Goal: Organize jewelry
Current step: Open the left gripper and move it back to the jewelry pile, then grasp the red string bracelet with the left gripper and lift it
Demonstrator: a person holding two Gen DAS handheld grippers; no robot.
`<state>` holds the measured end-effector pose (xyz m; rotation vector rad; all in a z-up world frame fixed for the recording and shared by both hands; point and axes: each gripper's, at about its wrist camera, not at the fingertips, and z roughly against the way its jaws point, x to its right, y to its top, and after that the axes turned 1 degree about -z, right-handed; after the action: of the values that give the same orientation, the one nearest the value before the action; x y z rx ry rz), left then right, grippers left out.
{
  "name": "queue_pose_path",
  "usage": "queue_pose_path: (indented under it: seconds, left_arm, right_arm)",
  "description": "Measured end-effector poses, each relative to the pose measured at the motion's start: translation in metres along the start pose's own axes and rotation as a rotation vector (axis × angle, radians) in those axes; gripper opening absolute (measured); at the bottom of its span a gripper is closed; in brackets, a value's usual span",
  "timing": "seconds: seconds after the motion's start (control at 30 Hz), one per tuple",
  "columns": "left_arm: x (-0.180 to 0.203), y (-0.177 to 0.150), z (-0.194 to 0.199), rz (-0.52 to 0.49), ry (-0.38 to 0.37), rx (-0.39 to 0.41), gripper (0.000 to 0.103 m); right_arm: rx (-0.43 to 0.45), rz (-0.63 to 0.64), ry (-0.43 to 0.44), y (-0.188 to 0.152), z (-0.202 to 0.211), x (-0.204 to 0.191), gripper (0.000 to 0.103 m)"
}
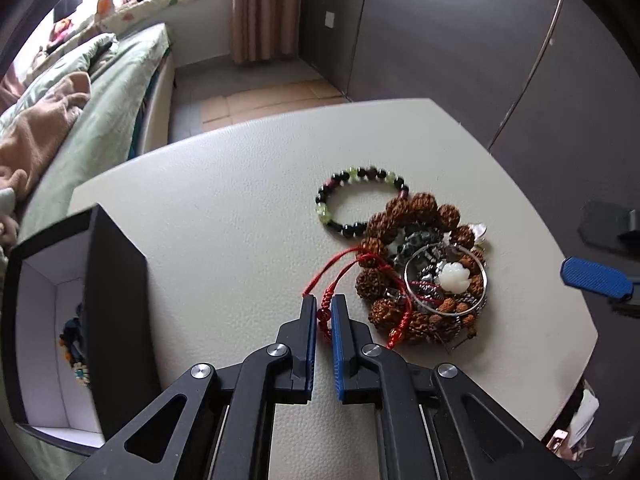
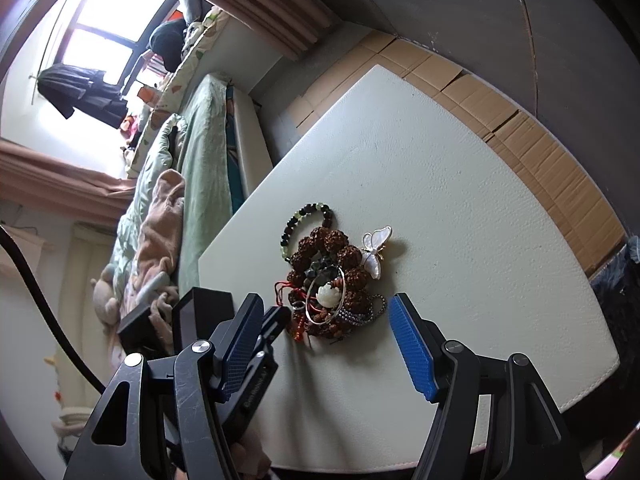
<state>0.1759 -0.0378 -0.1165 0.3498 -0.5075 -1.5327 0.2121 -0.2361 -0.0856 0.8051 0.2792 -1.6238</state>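
Observation:
On the white table (image 1: 224, 200) lies a tangled pile of jewelry. It holds a brown knobbly-bead bracelet (image 1: 416, 208), a silver bangle (image 1: 448, 308) and a white carved flower (image 1: 452, 278). A dark bead bracelet with green beads (image 1: 352, 200) lies just beyond it. My left gripper (image 1: 323, 307) is shut on a red cord bracelet (image 1: 325, 314) at the pile's near left edge, and the cord trails into the pile. My right gripper (image 2: 326, 304) hangs open above the pile's near side, holding nothing. A white butterfly brooch (image 2: 376, 248) rests at the pile's right.
An open black box (image 1: 116, 280) with a white lining stands at the table's left edge, some beaded jewelry inside. A bed with green bedding (image 1: 108, 112) lies beyond the table's left. Dark cabinet doors (image 1: 460, 40) stand behind it.

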Motion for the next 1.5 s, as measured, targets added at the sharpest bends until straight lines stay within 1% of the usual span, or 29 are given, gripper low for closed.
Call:
queue_pose_path:
  seconds: [0.17, 0.23, 0.3, 0.37, 0.57, 0.73, 0.83, 0.93, 1.0, 1.07, 1.1, 1.17, 1.27, 1.5]
  left_arm:
    - [-0.005, 0.004, 0.021, 0.035, -0.043, 0.049, 0.007]
    - [-0.009, 0.005, 0.028, 0.057, -0.067, 0.065, 0.007]
    - [-0.011, 0.006, 0.037, 0.069, -0.085, 0.086, 0.007]
    - [-0.013, 0.007, 0.045, 0.075, -0.095, 0.107, 0.007]
    - [-0.026, 0.007, 0.066, 0.117, -0.132, 0.153, 0.007]
    - [-0.036, 0.006, 0.076, 0.137, -0.151, 0.175, 0.007]
    - [-0.04, 0.005, 0.082, 0.146, -0.161, 0.186, 0.007]
    - [-0.045, 0.004, 0.089, 0.152, -0.165, 0.198, 0.007]
    - [-0.047, 0.003, 0.092, 0.155, -0.163, 0.206, 0.007]
    - [-0.049, 0.001, 0.096, 0.159, -0.161, 0.211, 0.007]
    - [-0.05, 0.001, 0.097, 0.161, -0.159, 0.214, 0.007]
    - [-0.053, -0.001, 0.1, 0.166, -0.158, 0.219, 0.007]
    - [-0.055, -0.003, 0.104, 0.17, -0.154, 0.227, 0.007]
    - [-0.068, -0.007, 0.118, 0.199, -0.146, 0.255, 0.007]
  right_arm:
    - [-0.001, -0.024, 0.008, 0.003, 0.0, 0.006, 0.067]
    - [-0.008, -0.03, 0.006, 0.003, -0.003, 0.007, 0.065]
    - [-0.023, -0.034, 0.009, 0.002, -0.009, 0.006, 0.061]
    - [-0.034, -0.033, 0.006, 0.002, -0.015, 0.005, 0.054]
    - [-0.063, -0.033, -0.022, 0.001, -0.036, 0.003, 0.04]
    - [-0.09, -0.033, -0.041, 0.001, -0.052, 0.0, 0.032]
    - [-0.093, -0.022, -0.072, 0.0, -0.056, 0.0, 0.032]
    - [-0.086, -0.005, -0.101, -0.002, -0.056, -0.002, 0.027]
    - [-0.087, 0.014, -0.122, -0.003, -0.057, -0.004, 0.026]
    - [-0.086, 0.028, -0.146, -0.003, -0.057, -0.003, 0.016]
    - [-0.081, 0.034, -0.157, -0.003, -0.056, -0.003, 0.015]
    - [-0.068, 0.031, -0.151, -0.003, -0.052, -0.001, 0.013]
    - [-0.047, 0.045, -0.145, -0.004, -0.045, -0.002, 0.013]
    - [-0.003, 0.078, -0.087, -0.005, -0.027, -0.008, 0.012]
